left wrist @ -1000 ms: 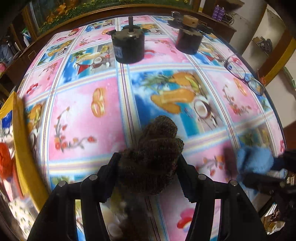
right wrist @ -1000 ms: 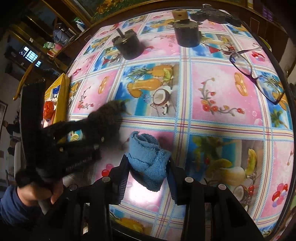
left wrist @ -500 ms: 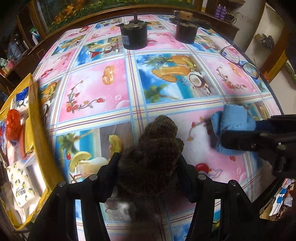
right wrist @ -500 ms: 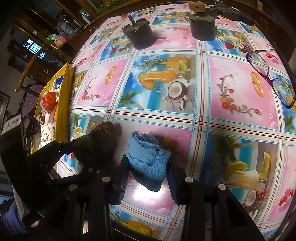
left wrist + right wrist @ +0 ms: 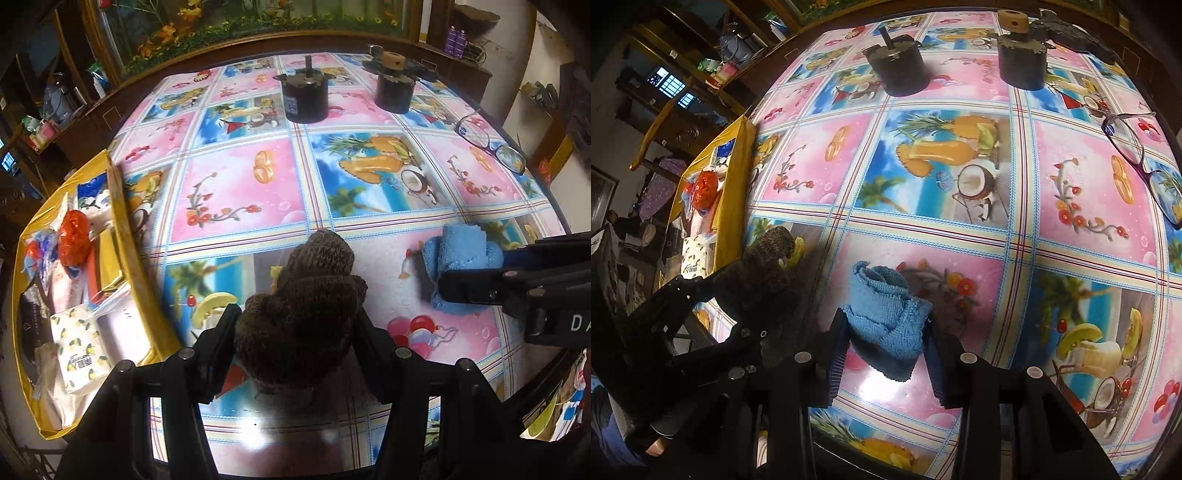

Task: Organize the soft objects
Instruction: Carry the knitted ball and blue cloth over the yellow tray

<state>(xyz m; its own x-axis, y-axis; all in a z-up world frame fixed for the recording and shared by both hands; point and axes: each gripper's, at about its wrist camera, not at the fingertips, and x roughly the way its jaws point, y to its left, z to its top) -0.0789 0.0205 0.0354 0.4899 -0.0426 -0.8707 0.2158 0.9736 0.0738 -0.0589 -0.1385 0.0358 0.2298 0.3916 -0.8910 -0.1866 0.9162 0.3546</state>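
Currently held: brown knit (image 5: 301, 306), clamped in the left gripper's (image 5: 295, 332) jaws above the counter (image 5: 236, 192) near its edge; blue cloth (image 5: 886, 314), pinched in the right gripper's (image 5: 886, 343) jaws just beside it. Yellow box (image 5: 122, 221) (already holding packets) sits off the counter's left edge, probably where both soft items go. Glasses (image 5: 1137, 158) and two black cylinders stand well apart.

A bench (image 5: 236, 192) in a glossy fruit-print cloth carried two dark cylinders, perhaps motors, at twelve (image 5: 304, 98) and one o'clock (image 5: 394, 88), and spectacles (image 5: 491, 146) at two o'clock.
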